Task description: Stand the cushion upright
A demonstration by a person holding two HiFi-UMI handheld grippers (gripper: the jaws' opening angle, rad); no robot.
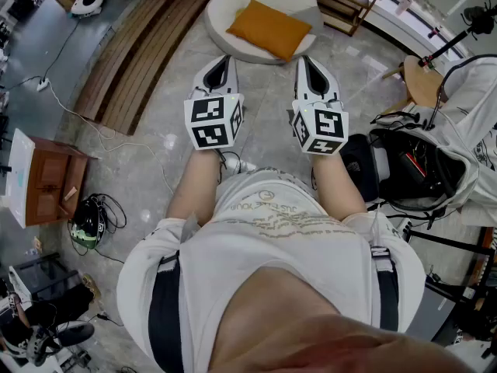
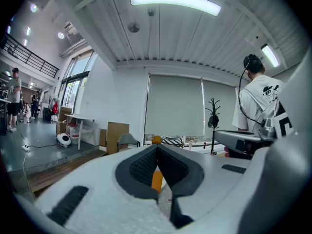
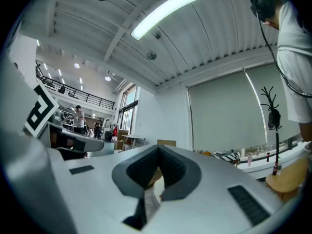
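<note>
On the round white seat [image 1: 225,10] the orange cushion [image 1: 269,28] lies flat, about mid-seat, one corner toward the seat's near rim. Left gripper [image 1: 224,62] and right gripper [image 1: 309,62] hover side by side just short of that near rim, clear of the cushion. Both sets of fingers [image 2: 139,167] pressed together, nothing pinched. Step looks like the approach, standing-up not begun. Next move probably: reach over the seat, spread fingers, take a cushion edge, tip it on end; soft thing, may flop back
</note>
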